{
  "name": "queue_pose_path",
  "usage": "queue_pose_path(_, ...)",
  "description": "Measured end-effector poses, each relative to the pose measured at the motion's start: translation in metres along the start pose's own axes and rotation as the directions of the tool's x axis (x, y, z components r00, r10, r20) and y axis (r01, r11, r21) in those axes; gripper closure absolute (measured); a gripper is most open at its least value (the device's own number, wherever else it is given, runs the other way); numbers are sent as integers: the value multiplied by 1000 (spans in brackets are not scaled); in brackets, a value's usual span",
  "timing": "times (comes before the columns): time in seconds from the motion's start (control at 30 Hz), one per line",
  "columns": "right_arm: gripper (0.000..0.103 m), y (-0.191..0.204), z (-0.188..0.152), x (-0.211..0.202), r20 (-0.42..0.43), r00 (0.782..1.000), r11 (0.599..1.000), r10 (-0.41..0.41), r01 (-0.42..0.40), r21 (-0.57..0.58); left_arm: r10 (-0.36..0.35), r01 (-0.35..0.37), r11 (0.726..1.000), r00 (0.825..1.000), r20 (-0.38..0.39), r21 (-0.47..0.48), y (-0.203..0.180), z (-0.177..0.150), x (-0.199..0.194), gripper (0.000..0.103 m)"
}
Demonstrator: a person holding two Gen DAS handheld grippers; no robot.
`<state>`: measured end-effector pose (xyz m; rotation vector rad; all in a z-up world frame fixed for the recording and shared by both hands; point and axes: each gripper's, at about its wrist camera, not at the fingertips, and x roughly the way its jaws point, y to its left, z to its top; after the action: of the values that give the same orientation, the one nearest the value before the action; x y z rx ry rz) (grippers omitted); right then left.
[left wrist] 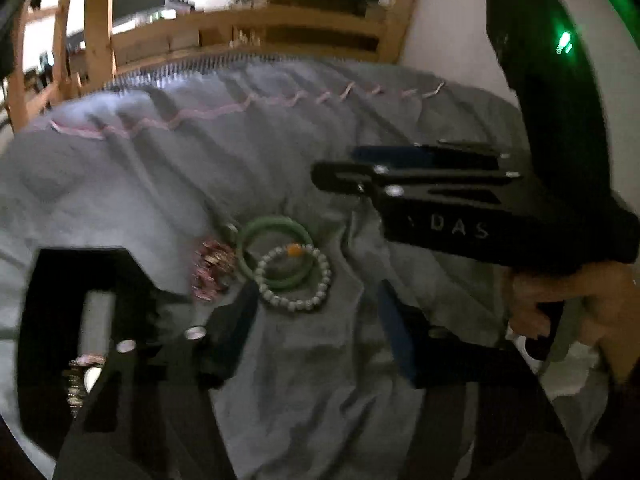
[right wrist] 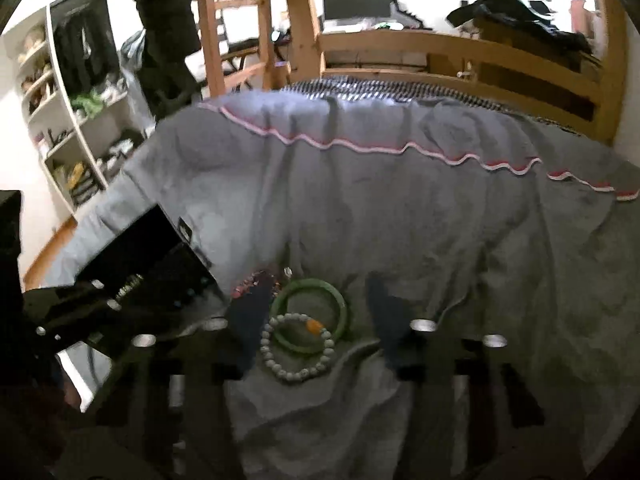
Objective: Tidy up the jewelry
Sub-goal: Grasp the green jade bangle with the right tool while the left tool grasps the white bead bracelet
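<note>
Nearest in the left wrist view, the left hand-held gripper (left wrist: 316,308) stands with its jaws partly apart and nothing between the pads, the fingertips just short of the jewelry, so it looks set to pick something from the heap. In its own view the right hand-held gripper (right wrist: 316,312) also has its jaws partly apart, straddling the pile without pressing on anything; a hand (left wrist: 576,304) holds its grip at the right.

Just beyond the fingertips the jewelry lies bunched on the grey bedspread (left wrist: 160,168): a pale beaded bracelet (left wrist: 294,278) overlapping a green bangle (left wrist: 276,252), with a pink chain heap (left wrist: 212,270) touching the bangle's left side. They sit together probably because they were tipped out for sorting.

To the near left a black jewelry box (right wrist: 152,256) stands open, likely the destination; some pieces already show inside it.

Farther off runs the wooden bed frame (right wrist: 460,52).
</note>
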<state>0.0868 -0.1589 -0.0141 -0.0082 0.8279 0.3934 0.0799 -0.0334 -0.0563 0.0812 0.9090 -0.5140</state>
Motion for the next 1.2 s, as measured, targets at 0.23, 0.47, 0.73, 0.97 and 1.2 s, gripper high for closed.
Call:
queue_pose_path(0.23,70,-13,-2,51,-79,997,1000,19,-17,17,60,-63,997,995,-76,-37,7,2,47,52)
queue_pose_path(0.47,83,-16,-16,88,-126,992,1000,10,-7,23,92,-101,993,985,-143,-55,17,-6,77,71)
queue_pose_path(0.73,92,-13,-20,90,-120,993,1000,5,-4,15,47,-69,989,984,-173,-128,29,-4,74,95)
queue_pose_path(0.97,93,-19,-9,65,-33,999,999,20,-18,51,36,-56,990,988,-150,-127,31,2,62,95)
queue_pose_path(1.2,93,-25,3,52,23,999,996,25,-27,84,39,-53,991,993,-107,-124,30,6,43,95)
